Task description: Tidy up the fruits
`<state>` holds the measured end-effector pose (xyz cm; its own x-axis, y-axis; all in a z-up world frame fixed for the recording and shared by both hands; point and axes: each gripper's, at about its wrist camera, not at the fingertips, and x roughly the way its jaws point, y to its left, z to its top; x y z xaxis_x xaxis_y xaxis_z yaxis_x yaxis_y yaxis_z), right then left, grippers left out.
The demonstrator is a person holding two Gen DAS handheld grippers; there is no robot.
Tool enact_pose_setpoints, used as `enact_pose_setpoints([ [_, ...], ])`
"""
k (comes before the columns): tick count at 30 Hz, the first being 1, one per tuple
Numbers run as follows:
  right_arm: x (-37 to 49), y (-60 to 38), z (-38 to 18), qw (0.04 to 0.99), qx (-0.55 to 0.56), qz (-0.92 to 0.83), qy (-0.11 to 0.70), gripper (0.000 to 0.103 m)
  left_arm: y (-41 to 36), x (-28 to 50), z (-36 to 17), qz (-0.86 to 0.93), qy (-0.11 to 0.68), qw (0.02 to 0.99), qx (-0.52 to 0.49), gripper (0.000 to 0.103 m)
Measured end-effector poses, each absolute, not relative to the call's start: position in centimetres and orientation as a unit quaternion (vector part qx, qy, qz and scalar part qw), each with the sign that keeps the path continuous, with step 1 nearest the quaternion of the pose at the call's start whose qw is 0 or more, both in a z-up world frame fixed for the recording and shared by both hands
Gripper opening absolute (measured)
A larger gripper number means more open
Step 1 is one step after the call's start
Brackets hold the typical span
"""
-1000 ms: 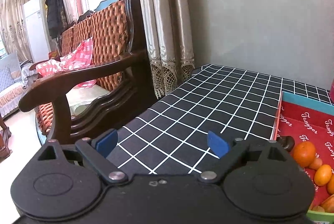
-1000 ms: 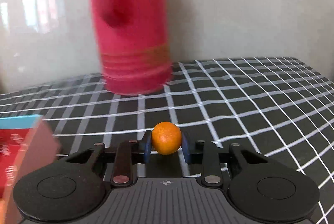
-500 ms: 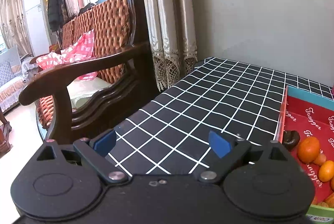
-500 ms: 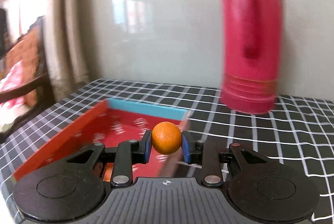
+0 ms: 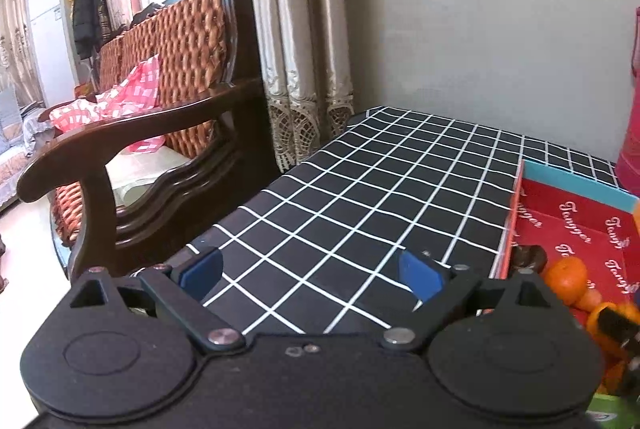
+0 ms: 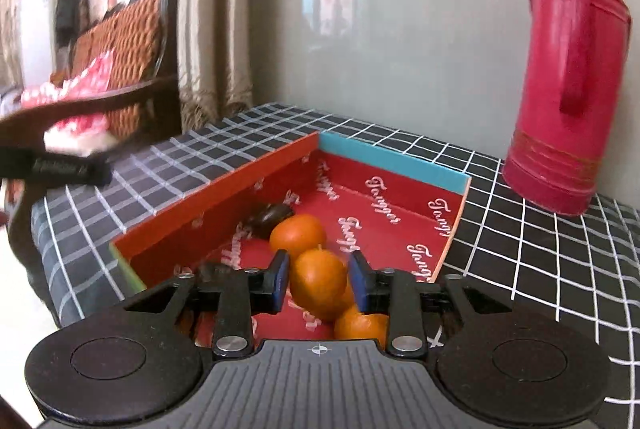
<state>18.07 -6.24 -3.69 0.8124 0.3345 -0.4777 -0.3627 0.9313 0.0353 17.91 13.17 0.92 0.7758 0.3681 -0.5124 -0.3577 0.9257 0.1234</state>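
My right gripper (image 6: 319, 283) holds a small orange (image 6: 318, 281) between its blue pads, which have widened slightly, over a red cardboard box (image 6: 208, 203) with a blue far wall. Other oranges (image 6: 298, 235) and a dark brown fruit (image 6: 268, 217) lie in the box. My left gripper (image 5: 310, 275) is open and empty above the checked tablecloth, left of the box (image 5: 516, 197). Oranges (image 5: 566, 279) show at the right edge of the left wrist view.
A tall red thermos (image 6: 572, 81) stands behind the box on the right. A black-and-white checked tablecloth (image 5: 372, 197) covers the table. A wooden armchair (image 5: 136, 149) and curtains (image 5: 300, 41) stand to the left, past the table edge.
My right gripper has swung left with the orange, from in front of the thermos to above the red box, and its jaws have widened a little. My left gripper barely shifted.
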Motion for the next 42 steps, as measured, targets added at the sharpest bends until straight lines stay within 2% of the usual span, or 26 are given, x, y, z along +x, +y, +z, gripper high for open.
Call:
enact_pose_setpoints([
  [1, 17.7, -6.2, -3.6, 0.954, -0.032, 0.177, 0.238, 0.062, 13.0, 17.9, 1.0, 0.187, 0.274, 0.943, 0.008, 0.089],
  [2, 17.2, -6.4, -3.5, 0.958, -0.029, 0.171, 0.23, 0.066, 12.9, 17.9, 1.0, 0.181, 0.274, 0.945, 0.005, 0.089],
  [8, 14.6, -8.9, -1.3, 0.969, 0.033, 0.113, 0.216, 0.07, 10.7, 16.7, 2.0, 0.132, 0.261, 0.956, 0.006, 0.09],
  [9, 13.8, -9.4, -0.9, 0.97, 0.045, 0.098, 0.219, 0.078, 10.2, 16.2, 2.1, 0.122, 0.259, 0.958, 0.008, 0.091],
  [10, 13.1, -9.8, -0.6, 0.97, 0.053, 0.08, 0.222, 0.09, 9.8, 15.7, 2.2, 0.113, 0.258, 0.959, 0.01, 0.091],
  [12, 11.0, -10.7, -0.1, 0.972, 0.069, 0.04, 0.22, 0.101, 9.0, 14.0, 2.7, 0.091, 0.257, 0.962, 0.012, 0.092],
  [16, 8.0, -11.9, 0.9, 0.967, 0.084, -0.01, 0.239, 0.102, 7.8, 10.3, 4.2, 0.063, 0.24, 0.969, 0.01, 0.097],
  [23, 3.8, -12.8, 2.9, 0.968, 0.086, -0.027, 0.234, 0.103, 5.5, 5.4, 6.2, 0.04, 0.21, 0.976, 0.028, 0.097],
  [42, 0.0, -14.3, 4.4, 0.97, 0.119, -0.025, 0.211, 0.103, 3.7, 1.9, 7.0, 0.023, 0.195, 0.98, 0.039, 0.097],
])
